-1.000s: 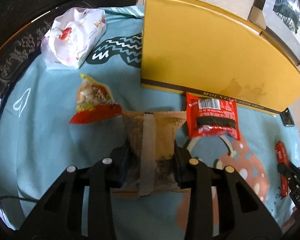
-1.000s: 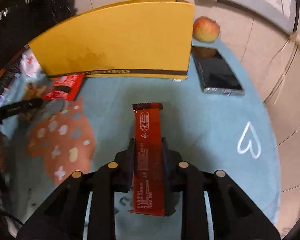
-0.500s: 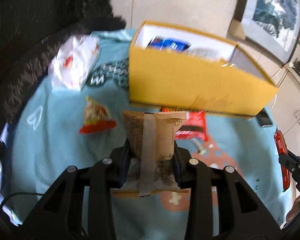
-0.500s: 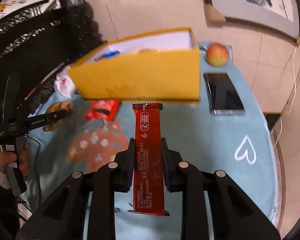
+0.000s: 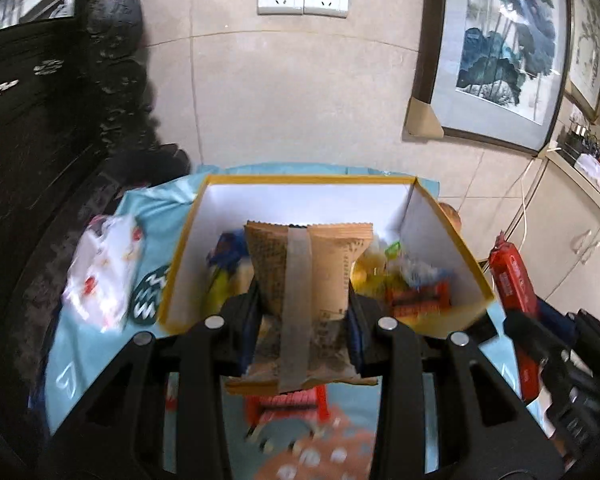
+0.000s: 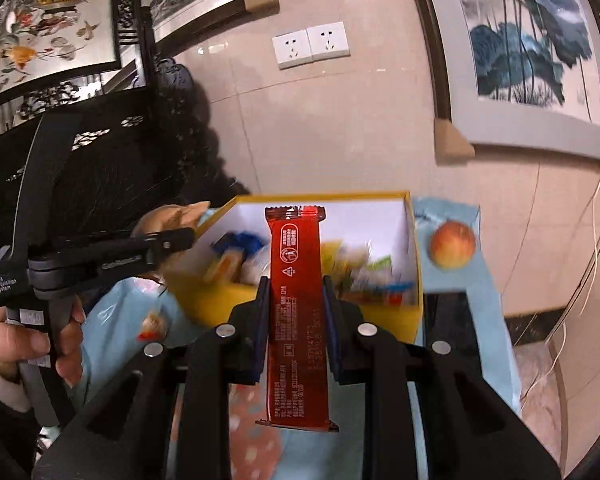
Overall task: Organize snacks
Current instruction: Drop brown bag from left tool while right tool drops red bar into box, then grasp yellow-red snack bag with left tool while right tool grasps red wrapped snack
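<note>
Both tools have been raised from the counter point(image 5: 80, 364): the left tool point(image 5: 302, 312) is clamped on a tan paper snack packet point(image 5: 306, 280), the right tool point(image 6: 296, 300) on a long red wrapped bar point(image 6: 296, 312), apparently above the open yellow cardboard box point(image 5: 180, 272).

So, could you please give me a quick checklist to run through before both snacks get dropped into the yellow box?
1. Left gripper clamped on the brown packet: ok.
2. Right gripper clamped on the red bar: ok.
3. Yellow box open at the top: ok.
4. Free room among the snacks inside: cannot tell, blurred.
5. Both snacks fully above the opening: cannot tell.
6. Apple outside the box, clear of the drop: ok.
</note>
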The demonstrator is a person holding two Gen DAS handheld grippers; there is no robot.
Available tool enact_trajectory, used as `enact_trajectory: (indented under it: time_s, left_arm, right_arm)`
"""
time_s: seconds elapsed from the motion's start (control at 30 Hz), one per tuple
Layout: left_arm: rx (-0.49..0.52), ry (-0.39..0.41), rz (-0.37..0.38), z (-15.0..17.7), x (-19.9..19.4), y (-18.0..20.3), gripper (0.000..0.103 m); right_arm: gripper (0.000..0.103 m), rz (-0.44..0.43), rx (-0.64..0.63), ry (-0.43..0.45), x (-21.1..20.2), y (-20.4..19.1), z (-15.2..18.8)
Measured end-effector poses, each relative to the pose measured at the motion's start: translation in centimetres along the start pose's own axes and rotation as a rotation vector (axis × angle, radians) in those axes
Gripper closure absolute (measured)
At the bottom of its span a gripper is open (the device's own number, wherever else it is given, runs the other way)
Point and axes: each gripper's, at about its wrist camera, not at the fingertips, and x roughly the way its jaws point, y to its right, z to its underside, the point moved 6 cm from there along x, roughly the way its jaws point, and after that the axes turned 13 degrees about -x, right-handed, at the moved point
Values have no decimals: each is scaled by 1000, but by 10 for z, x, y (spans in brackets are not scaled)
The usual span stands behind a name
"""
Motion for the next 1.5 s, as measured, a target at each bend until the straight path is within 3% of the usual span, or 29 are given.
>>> enact_trajectory:
  time_s: [0.27,0.3,0.33,0.37,0.4,0.5,0.57,0.9,1.0,1.17,1.5]
  left_arm:
    - [-18,-77,-48,-13,84,5,67]
    - [-23,-91,-62,-12,94,2,62]
    - [-29,-96,-77,-11,98,-2,52]
    - [-36,-91,-105,-10,100,-6,19]
    - [-49,-58,-159,-12,96,-14,3]
    - [-49,26,-177,-15,70,-26,3]
    - [-53,35,-176,-13,54,-34,2]
    - [-170,19,-273,26,-6,-122,2]
    - [-229,-21,-292,43,-5,-148,2]
    - [-285,-86,-314,70,8,-171,2]
    - [-335,-120,-459,100,56,-202,2]
  right_arm:
    - [78,85,-27,-43,68,33,-13]
    - [72,90,-14,-49,77,39,-12]
    - [65,90,3,-68,85,44,-8]
    - [56,92,19,-72,87,46,-6]
    - [54,97,41,-53,85,50,-5]
    - [44,83,16,44,58,43,-4]
    - [39,74,-14,69,44,36,-1]
    - [33,-23,-17,54,12,1,24]
    - [28,-46,6,32,13,-6,34]
    - [27,-64,17,-22,16,-18,55]
    - [26,-108,56,-83,31,-23,86]
